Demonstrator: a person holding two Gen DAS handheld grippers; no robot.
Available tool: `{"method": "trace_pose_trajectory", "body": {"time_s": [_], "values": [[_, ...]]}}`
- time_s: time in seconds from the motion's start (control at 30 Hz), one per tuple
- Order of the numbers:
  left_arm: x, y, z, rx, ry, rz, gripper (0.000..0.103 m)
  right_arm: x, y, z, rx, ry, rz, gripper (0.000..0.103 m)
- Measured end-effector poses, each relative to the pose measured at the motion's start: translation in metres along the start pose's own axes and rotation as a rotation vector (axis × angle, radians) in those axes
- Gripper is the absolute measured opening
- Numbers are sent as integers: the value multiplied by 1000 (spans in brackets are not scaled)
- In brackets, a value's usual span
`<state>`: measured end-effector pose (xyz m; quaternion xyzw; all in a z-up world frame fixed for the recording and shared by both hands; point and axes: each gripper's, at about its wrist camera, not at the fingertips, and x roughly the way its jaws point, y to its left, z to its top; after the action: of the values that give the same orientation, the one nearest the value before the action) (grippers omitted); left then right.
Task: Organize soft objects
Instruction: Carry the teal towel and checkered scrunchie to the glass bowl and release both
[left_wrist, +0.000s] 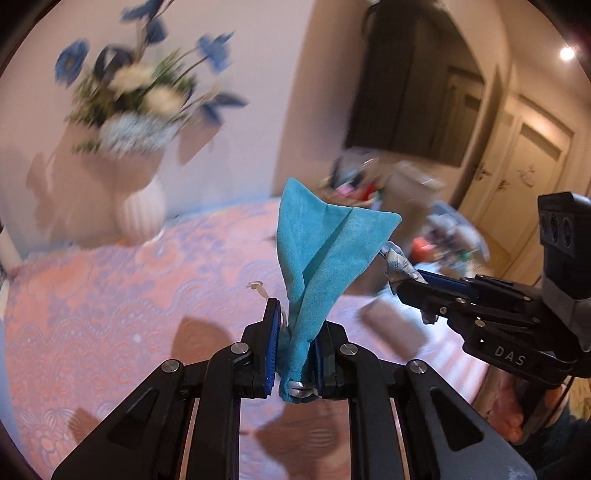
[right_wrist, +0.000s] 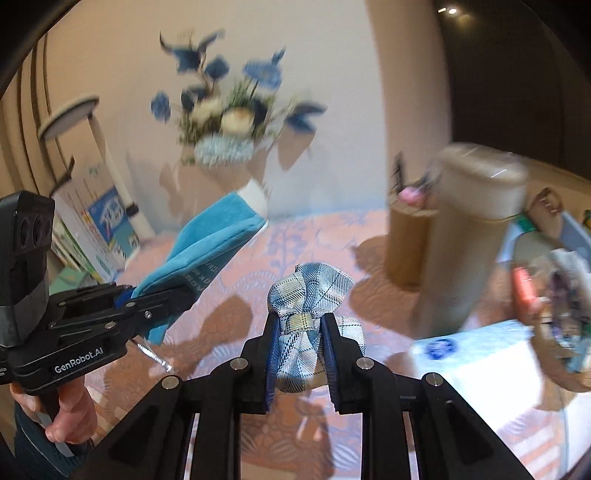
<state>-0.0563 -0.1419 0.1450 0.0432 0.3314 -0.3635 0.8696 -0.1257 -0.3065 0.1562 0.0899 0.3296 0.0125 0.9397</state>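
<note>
A: A pink patterned counter (left_wrist: 110, 295) is lying below, a flower vase (left_wrist: 142, 212) standing by the wall.

B: The left gripper (left_wrist: 293, 350) is clenching a teal cloth (left_wrist: 317, 251) aloft; the right gripper (right_wrist: 299, 350) is pinching a plaid bow (right_wrist: 308, 295).

A: Both are looking light and floppy, so gripping bunched folds is probably working best.

Between the matt black plastic fingers of the left gripper (left_wrist: 293, 354), a teal cloth (left_wrist: 321, 251) with a soft, suede-like nap. Between those of the right gripper (right_wrist: 301, 354), a plaid fabric bow (right_wrist: 306, 299) with slight sheen. Beneath both, an embossed pink tablecloth (left_wrist: 110, 317).
</note>
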Motion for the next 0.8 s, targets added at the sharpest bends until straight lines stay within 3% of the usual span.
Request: {"method": "trace_pose_trajectory", "body": {"time_s": [0.23,0.4,0.5,0.67,0.8], "values": [[-15,-106,22,161,-64,-90,13,-84,-55,6,96,-132,-124,21],[10,-174,55,211,-88,-131,13,-124,-134,5,221,-186,-264,21],[44,-207,78,190,-56,-170,13,-134,-184,6,293,-200,-338,21],[118,-261,106,201,-3,-170,12,-128,-277,5,472,-187,-433,21],[178,-278,117,184,48,-130,12,-110,-328,1,575,-149,-395,21]]}}
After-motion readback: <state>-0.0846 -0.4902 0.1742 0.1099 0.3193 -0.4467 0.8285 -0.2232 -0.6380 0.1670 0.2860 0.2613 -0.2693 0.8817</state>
